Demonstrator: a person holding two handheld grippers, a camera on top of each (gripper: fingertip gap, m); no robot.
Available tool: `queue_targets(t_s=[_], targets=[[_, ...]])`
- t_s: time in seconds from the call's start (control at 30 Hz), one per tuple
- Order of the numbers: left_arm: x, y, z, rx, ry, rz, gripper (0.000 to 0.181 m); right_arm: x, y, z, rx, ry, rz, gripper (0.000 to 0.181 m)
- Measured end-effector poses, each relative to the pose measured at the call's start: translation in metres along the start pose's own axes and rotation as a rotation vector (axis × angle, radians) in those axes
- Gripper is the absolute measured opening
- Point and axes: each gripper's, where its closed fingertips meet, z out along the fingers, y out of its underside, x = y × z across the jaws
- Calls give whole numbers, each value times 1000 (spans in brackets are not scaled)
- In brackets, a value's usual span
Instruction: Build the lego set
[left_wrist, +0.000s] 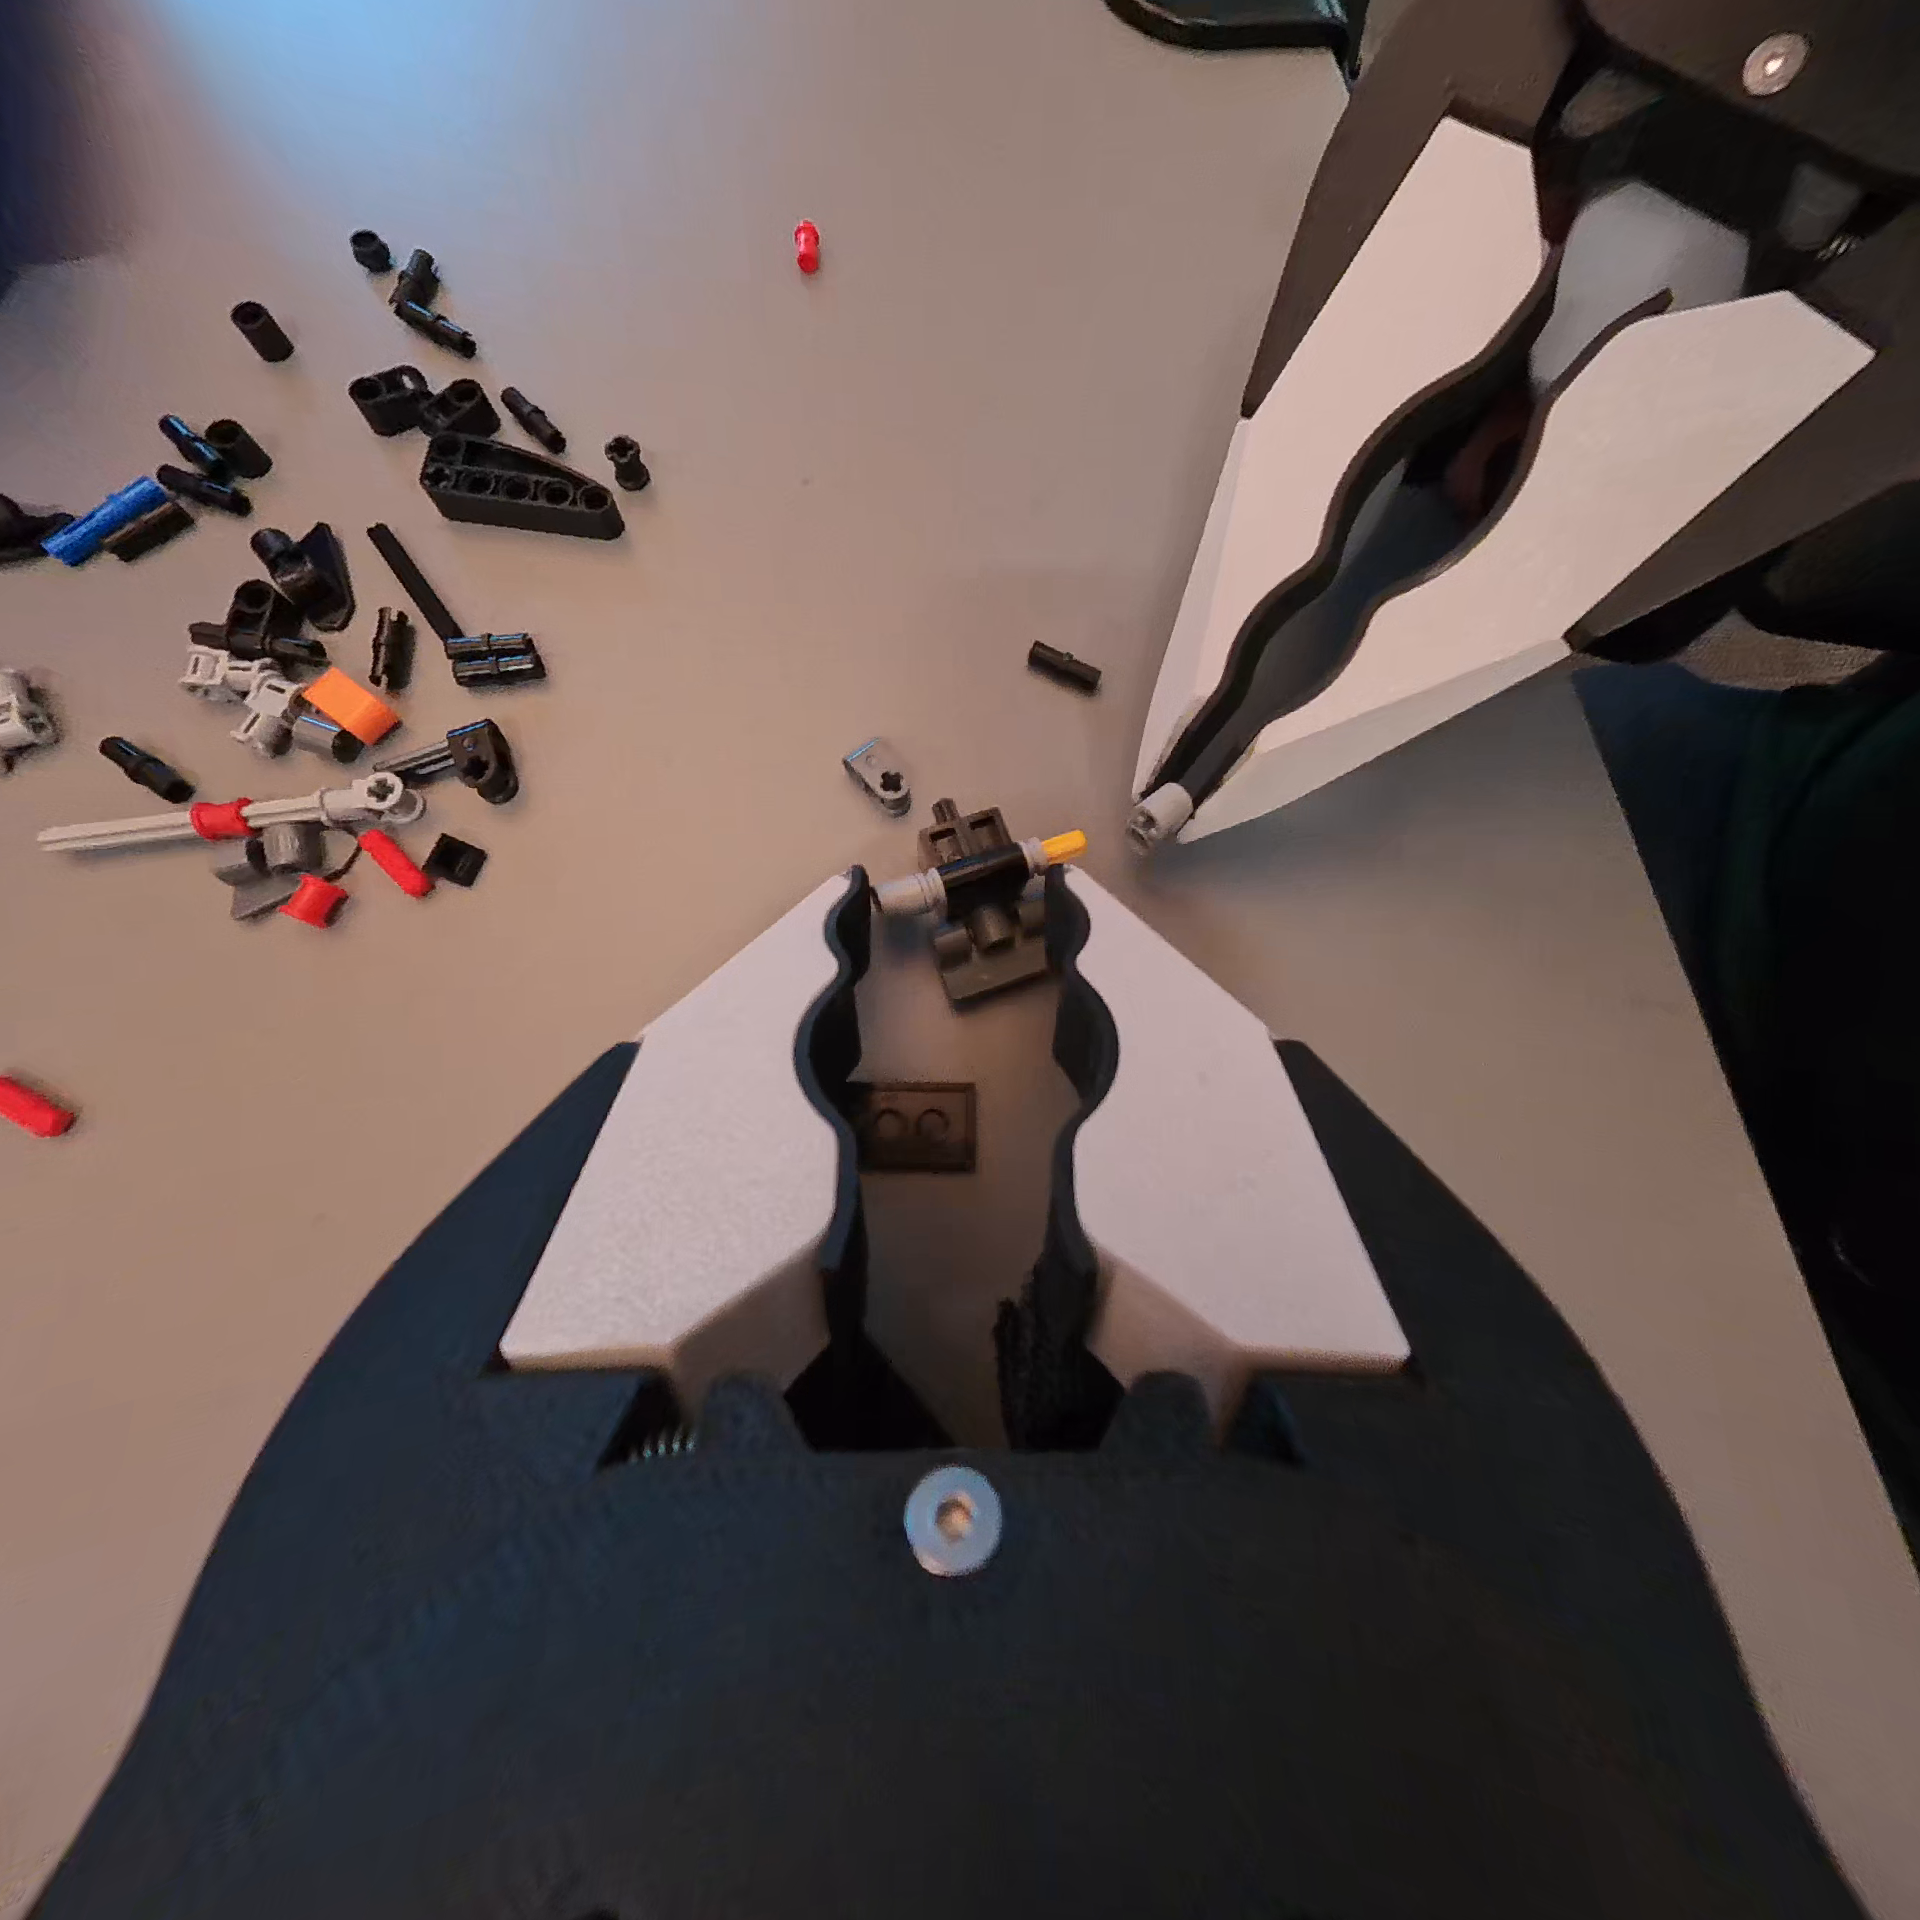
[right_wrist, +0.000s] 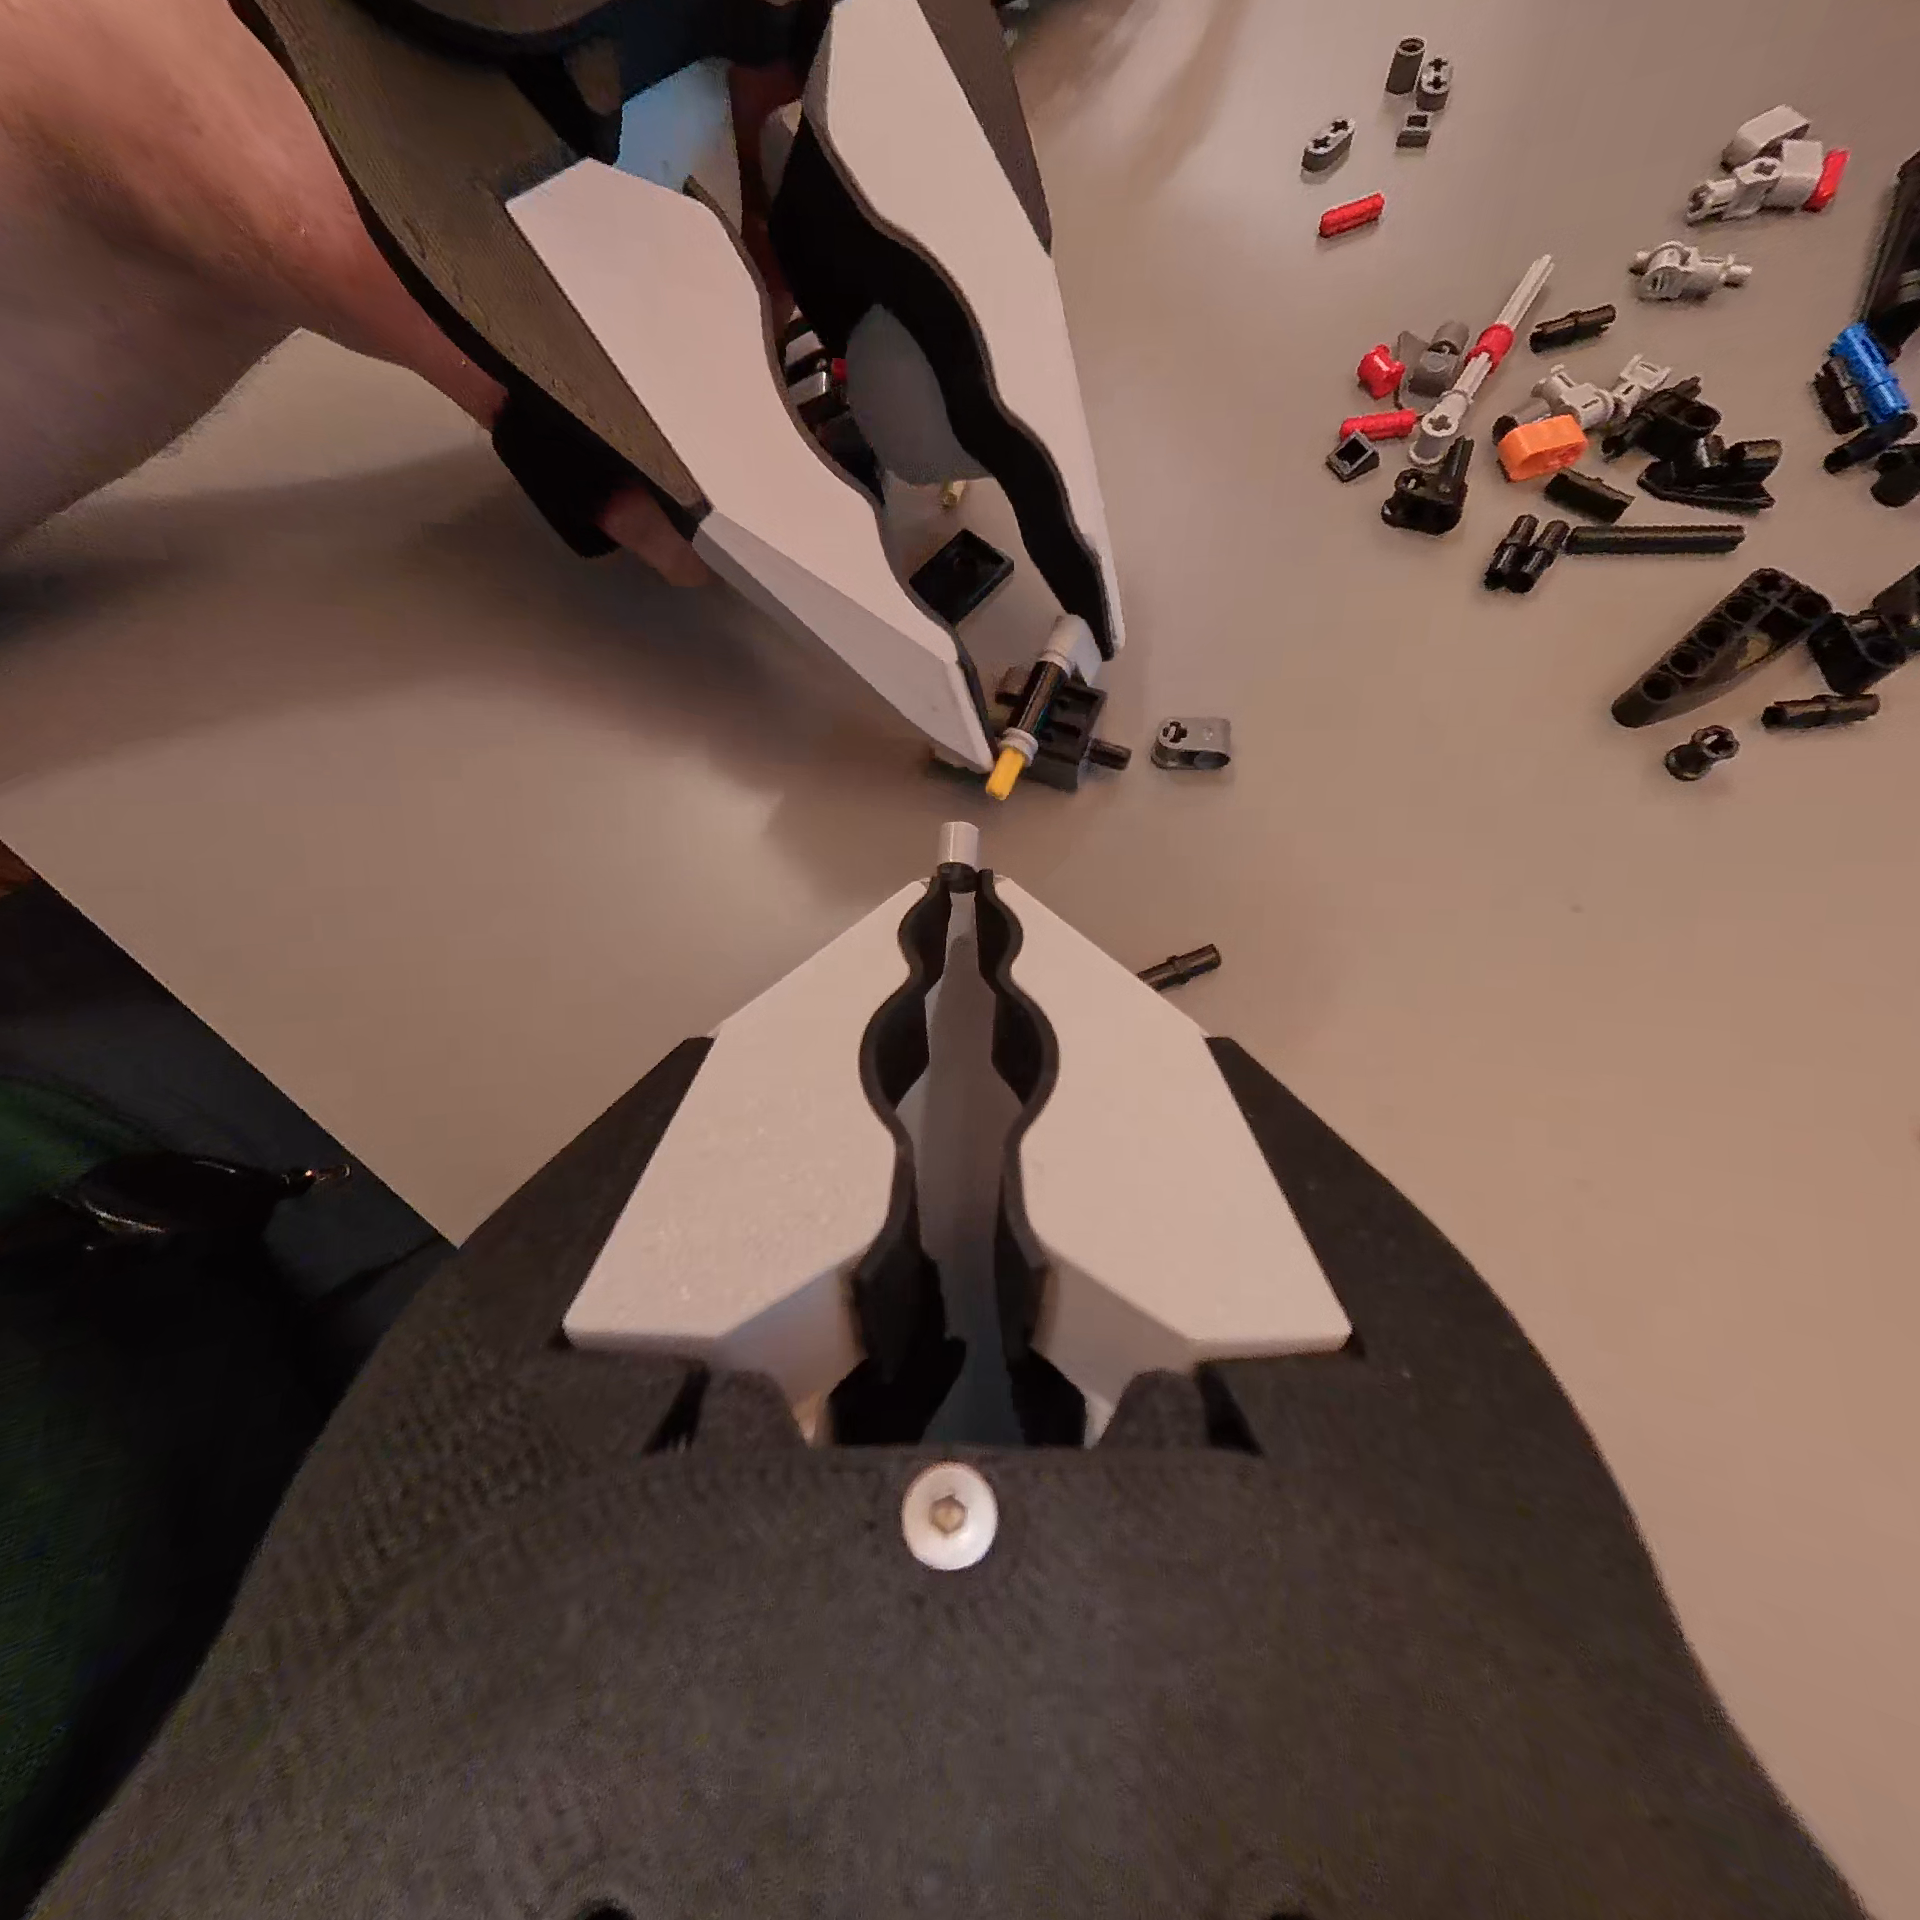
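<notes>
On the counter (left_wrist: 935, 520), left tool (left_wrist: 961, 883) is gripping the small assembly (left_wrist: 977, 883), its yellow-tipped axle (left_wrist: 1060, 847) pointing toward right tool (right_wrist: 961, 883), which is pinching a grey bush (right_wrist: 958, 842) end-on.

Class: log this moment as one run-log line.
left tool: braces small assembly on table | right tool: grips grey bush | next: likely onto yellow axle tip
</notes>
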Motion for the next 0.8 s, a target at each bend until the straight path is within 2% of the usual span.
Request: queue_targets(t_s=[0.07,0.4,0.8], targets=[[5,-1,1,11,14,-20,31,2,1,0,-8,9,-15,4],[2,-4,5,44,-138,-132,31,18,3,0,-39,40,-59,3],[-1,-4,5,50,-179,-171,31,18,2,5,-48,48,-34,3]])
